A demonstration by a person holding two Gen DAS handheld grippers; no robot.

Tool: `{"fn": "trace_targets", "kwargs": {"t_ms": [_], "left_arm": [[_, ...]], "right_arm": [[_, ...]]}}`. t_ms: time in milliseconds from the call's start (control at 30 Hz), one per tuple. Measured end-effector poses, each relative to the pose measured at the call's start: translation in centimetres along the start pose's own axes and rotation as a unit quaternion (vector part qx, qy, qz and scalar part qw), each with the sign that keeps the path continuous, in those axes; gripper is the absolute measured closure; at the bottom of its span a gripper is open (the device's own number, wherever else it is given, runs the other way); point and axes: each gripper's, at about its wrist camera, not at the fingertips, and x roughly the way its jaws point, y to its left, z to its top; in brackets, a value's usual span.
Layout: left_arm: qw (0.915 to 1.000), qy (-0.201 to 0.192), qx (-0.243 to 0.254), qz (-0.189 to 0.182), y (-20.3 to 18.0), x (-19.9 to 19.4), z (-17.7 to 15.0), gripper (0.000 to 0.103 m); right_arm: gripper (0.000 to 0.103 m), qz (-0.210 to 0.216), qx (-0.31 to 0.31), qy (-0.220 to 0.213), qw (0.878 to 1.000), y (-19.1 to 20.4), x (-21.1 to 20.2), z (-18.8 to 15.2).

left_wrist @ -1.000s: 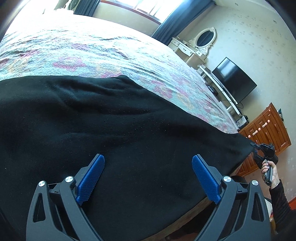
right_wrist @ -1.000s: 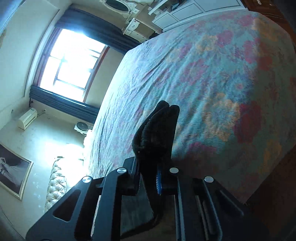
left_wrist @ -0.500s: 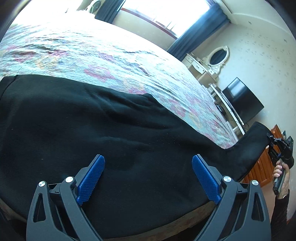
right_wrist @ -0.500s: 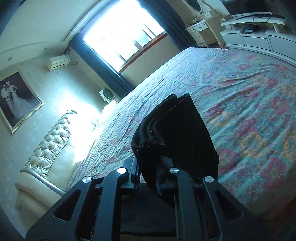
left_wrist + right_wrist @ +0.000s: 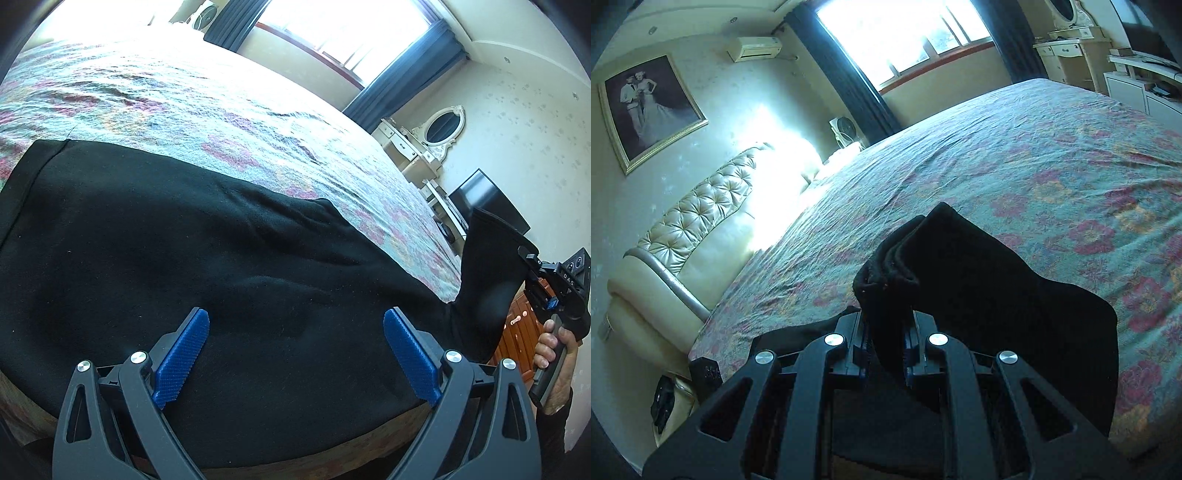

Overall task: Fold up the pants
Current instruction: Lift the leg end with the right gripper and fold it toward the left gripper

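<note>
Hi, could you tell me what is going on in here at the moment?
A person is folding black pants on a bed with a floral bedspread, using a handheld gripper in each hand. The right gripper is shut on one end of the pants and holds it raised above the bed, as if to carry it over the rest. The left gripper hangs open over the part spread flat near the bed's edge, gripping nothing.

The left gripper (image 5: pixel 295 354) hovers over the black pants (image 5: pixel 184 258), blue pads spread wide with nothing between them. The right gripper (image 5: pixel 886 354) is clamped on a bunched end of the pants, lifted above the bed (image 5: pixel 1034 147). Seen from the left wrist, the right hand (image 5: pixel 554 350) grips its handle upright, off the pants' far end.
</note>
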Motion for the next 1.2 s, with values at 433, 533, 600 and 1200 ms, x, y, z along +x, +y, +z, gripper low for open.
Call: {"fn": "trace_targets", "kwargs": {"t_ms": [433,533,600,1200], "left_arm": [[1.0,-0.001,-0.002,-0.003,0.1,-0.1,-0.1,0.009],[1.0,-0.001,0.0,-0.002,0.0,0.0,-0.1,0.009],[1.0,0.0,0.002,0.0,-0.1,0.0,-0.1,0.009],[1.0,0.0,-0.001,-0.002,0.0,0.1,0.0,0.009]], "right_arm": [[0.09,-0.056,-0.112,0.088,0.988,3.7,6.9,-6.6],[0.09,-0.067,-0.137,0.101,0.983,4.4,7.9,-7.7],[0.09,-0.072,-0.146,0.111,0.98,4.7,8.4,-8.2],[0.09,-0.082,-0.18,0.144,0.97,6.0,10.6,-10.0]]}}
